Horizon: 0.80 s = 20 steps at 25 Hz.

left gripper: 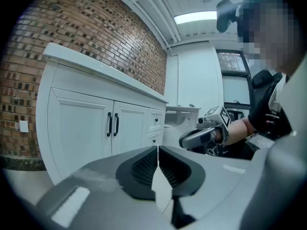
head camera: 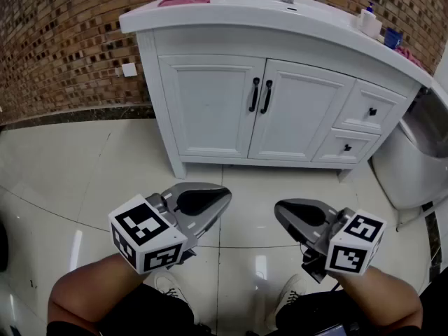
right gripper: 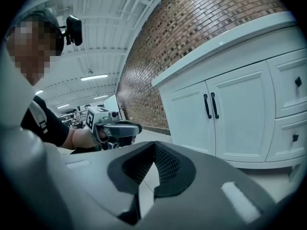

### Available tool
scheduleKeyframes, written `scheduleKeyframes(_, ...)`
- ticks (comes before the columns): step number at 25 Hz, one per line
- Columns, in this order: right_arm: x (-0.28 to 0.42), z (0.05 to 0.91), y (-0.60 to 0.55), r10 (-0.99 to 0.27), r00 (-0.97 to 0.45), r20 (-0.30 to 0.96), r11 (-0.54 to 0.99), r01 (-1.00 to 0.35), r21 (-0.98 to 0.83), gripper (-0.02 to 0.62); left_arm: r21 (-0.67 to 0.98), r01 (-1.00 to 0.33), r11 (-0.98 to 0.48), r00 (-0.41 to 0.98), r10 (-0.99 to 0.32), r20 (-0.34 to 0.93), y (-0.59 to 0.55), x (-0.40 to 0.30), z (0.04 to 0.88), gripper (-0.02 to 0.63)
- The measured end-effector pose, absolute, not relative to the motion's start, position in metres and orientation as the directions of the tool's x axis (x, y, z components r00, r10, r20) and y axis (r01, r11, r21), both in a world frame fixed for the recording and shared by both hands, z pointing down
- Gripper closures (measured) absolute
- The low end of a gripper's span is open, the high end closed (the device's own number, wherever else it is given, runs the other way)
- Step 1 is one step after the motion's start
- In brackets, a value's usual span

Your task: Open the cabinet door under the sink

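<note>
— What did the head view show?
— The white cabinet under the sink stood against the brick wall. Both doors were shut, with their two black handles side by side at the middle seam. The left gripper and the right gripper hung over the tiled floor, well apart from the doors. The jaws of each were pressed together on nothing.
— And the left gripper view?
— Its pads met at the tips, with nothing between them. The cabinet lay ahead and to the left, doors closed. The right gripper showed off to the right, also clear of the cabinet.
— The right gripper view?
— Much the same: jaws together and empty. The cabinet stood ahead on the right, handles untouched, with two drawers beyond the doors. The left gripper showed on the left.
</note>
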State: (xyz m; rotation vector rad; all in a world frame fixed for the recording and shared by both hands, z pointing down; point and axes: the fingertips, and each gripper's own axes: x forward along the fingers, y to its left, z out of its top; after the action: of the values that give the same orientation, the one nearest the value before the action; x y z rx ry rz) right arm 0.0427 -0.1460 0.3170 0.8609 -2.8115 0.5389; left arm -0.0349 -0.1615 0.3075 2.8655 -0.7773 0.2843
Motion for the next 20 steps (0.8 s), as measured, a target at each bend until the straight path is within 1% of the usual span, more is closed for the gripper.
scheduleKeyframes(8,0.041,0.312,-0.147,-0.511,-0.828,0.232,0.773,-0.56,-0.297,0.591,0.088,-0.523,-0.848,0.84,-0.495,0.221,-0.168,-0.034,0.309,0.592)
scheduleKeyframes(14,0.041,0.299,-0.147,-0.515,-0.836,0.191,0.779,-0.549,-0.302,0.59,0.06,-0.576,-0.816,0.813,-0.564,0.144,-0.195,-0.029,0.297,0.591)
scheduleKeyframes(18,0.043,0.297,-0.145,-0.514,-0.838,0.182,0.781,-0.545,-0.305,0.591,0.046,-0.607,-0.794,0.793,-0.599,0.11,-0.219,-0.025,0.292,0.537)
scheduleKeyframes(20,0.045,0.297,-0.144,-0.515,-0.838,0.181,0.779,-0.545,-0.309,0.589,0.027,-0.619,-0.785,0.782,-0.613,0.111,-0.231,-0.02,0.293,0.523)
